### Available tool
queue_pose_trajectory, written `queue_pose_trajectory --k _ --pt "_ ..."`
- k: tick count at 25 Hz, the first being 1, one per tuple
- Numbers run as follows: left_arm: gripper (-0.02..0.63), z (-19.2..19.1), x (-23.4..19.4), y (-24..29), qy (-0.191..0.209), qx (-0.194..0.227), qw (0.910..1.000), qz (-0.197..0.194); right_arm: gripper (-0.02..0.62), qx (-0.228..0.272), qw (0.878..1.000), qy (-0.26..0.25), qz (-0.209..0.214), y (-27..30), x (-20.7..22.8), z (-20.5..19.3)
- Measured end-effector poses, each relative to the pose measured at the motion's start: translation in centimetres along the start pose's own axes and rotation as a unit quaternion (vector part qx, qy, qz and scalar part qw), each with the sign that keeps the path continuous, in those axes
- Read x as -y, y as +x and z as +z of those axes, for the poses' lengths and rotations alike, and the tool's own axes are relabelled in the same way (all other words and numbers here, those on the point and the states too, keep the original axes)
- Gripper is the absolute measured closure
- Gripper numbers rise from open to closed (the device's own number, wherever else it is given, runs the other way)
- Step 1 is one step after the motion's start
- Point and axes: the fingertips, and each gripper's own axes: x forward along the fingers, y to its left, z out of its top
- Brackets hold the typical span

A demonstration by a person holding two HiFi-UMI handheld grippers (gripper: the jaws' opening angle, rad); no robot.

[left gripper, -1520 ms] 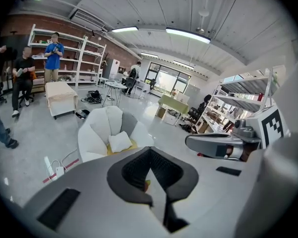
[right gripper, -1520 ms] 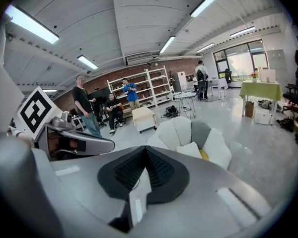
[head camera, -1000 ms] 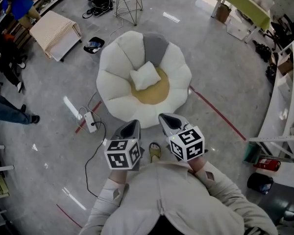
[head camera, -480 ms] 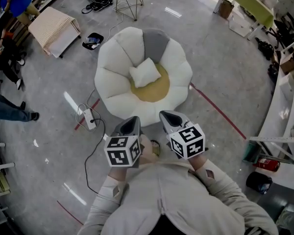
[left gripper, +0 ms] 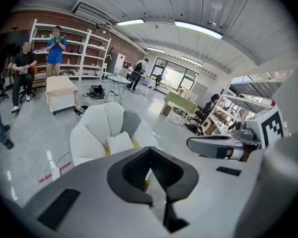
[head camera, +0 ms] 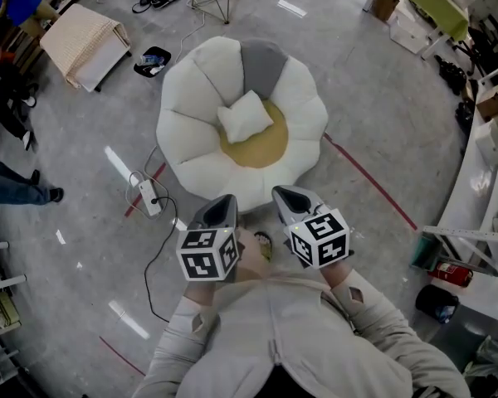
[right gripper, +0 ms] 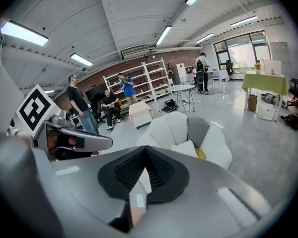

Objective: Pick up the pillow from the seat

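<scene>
A white square pillow (head camera: 246,116) lies on the yellow centre of a round, petal-shaped white seat (head camera: 191,131) that has one grey petal. Both grippers hang side by side in front of the seat's near edge, apart from it. My left gripper (head camera: 226,202) is shut with nothing in it, and so is my right gripper (head camera: 285,195). In the left gripper view the pillow (left gripper: 120,142) shows beyond the closed left gripper (left gripper: 150,152). In the right gripper view the pillow (right gripper: 186,148) lies past the closed right gripper (right gripper: 145,155).
A power strip (head camera: 150,198) with a trailing cable lies on the floor left of the seat. A red floor line (head camera: 370,186) runs to the right. A beige ottoman (head camera: 79,41) and people (head camera: 17,185) are at the left; a green table (head camera: 422,0) stands far right.
The seat and pillow have shifted slightly up and look a little larger as the view comes closer. Both grippers stay shut and side by side.
</scene>
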Motion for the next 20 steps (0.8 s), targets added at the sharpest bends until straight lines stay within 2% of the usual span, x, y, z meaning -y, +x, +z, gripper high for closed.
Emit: queue_pose_trajectory --k 10,20 --pt "0.6 1.5 -4.3 5.8 -0.015 -0.037 0.9992 -0.007 0.595 -0.028 0.999 0.015 -0.023 6.0 3.0 0.6" --pt "0.6 1.9 -9.8 14.2 -0.041 -0.065 0.997 -0.008 0.595 -0.071 0.996 0.032 -0.047 14.0 7.9 0.0"
